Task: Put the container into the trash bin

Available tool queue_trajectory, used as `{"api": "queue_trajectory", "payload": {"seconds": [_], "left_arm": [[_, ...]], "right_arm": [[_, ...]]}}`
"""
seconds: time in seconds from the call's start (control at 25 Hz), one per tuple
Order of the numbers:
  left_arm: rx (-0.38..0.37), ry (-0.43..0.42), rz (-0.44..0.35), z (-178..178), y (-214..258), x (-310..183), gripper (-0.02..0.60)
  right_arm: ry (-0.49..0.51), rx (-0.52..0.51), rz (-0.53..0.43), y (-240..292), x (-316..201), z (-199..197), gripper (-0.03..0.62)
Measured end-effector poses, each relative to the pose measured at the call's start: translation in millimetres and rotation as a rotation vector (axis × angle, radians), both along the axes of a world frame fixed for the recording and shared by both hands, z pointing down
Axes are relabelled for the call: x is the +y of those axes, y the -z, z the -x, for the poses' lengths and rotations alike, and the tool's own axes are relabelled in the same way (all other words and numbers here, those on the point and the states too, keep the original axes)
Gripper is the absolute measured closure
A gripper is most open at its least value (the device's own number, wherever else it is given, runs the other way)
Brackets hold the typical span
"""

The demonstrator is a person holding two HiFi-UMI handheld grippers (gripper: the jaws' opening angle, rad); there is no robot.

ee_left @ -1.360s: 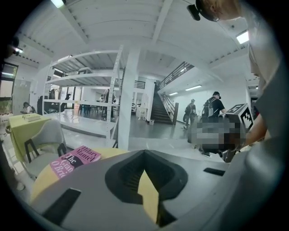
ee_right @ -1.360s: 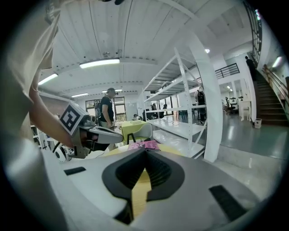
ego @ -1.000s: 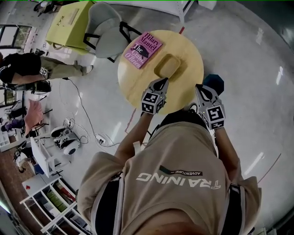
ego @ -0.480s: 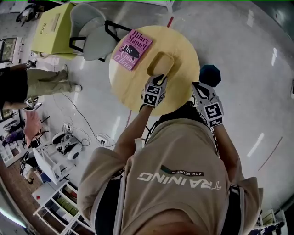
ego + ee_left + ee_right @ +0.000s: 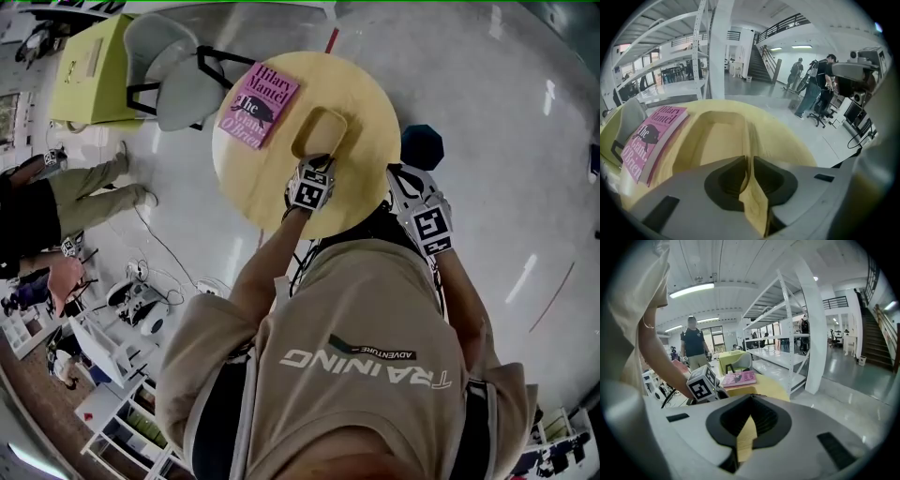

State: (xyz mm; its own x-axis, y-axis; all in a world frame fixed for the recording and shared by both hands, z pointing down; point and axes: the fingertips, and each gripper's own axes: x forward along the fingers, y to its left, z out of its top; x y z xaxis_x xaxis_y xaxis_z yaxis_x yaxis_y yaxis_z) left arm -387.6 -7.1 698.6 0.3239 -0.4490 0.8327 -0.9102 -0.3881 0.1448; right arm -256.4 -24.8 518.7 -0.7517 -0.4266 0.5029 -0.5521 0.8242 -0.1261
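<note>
**A:** What have I got in hand?

**B:** My left gripper [image 5: 750, 160] has its jaws pinched together on the near right-hand wall of the container [image 5: 717, 133]. The thin wall runs straight in between the pads. The container sits on the round tabletop [image 5: 248, 178]. My right gripper [image 5: 750, 404] is closed on nothing and hangs off the tabletop's edge, close to my body.

**A:** How do I lift it well?

**B:** It looks to me like a shallow, light tray, and I'm holding it by one thin edge, so I expect it to droop and swing. I'd raise it straight up first with the wrist level, and only then carry it to the right. I'd keep the squeeze firm and even, since a jerk could slip the wall out.

**A:** What's close by?

**B:** The pink book [image 5: 651, 136] lies just beside the container on its left. As far as I can tell they aren't touching, so a straight lift should clear it.

**A:** And the target?

**B:** The trash bin [image 5: 422, 145], as I take that dark tub to be, stands on the floor just past the tabletop's right edge. My right gripper sits between it and me, so I'd pull that one aside before swinging over.

**A:** Anything farther out?

**B:** There's a grey chair [image 5: 178, 70] beyond the book, then shelving [image 5: 705, 47], and people standing [image 5: 820, 89] well away. I judge none of it to be in the path.
</note>
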Motion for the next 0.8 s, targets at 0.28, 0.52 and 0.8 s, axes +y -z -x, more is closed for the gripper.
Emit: {"api": "queue_trajectory", "payload": {"seconds": [0.28, 0.52, 0.8], "left_arm": [[-0.032, -0.045, 0.015, 1, -7, 2, 0.542], [0.026, -0.053, -0.043, -4, 20, -2, 0.555], [0.094, -0.07, -0.056, -19, 54, 9, 0.557]], "right_arm": [[-0.031, -0.006, -0.009, 1, 7, 6, 0.595], [-0.041, 0.023, -0.037, 5, 19, 8, 0.595], [-0.089, 0.035, -0.041, 12, 37, 4, 0.596]]}}
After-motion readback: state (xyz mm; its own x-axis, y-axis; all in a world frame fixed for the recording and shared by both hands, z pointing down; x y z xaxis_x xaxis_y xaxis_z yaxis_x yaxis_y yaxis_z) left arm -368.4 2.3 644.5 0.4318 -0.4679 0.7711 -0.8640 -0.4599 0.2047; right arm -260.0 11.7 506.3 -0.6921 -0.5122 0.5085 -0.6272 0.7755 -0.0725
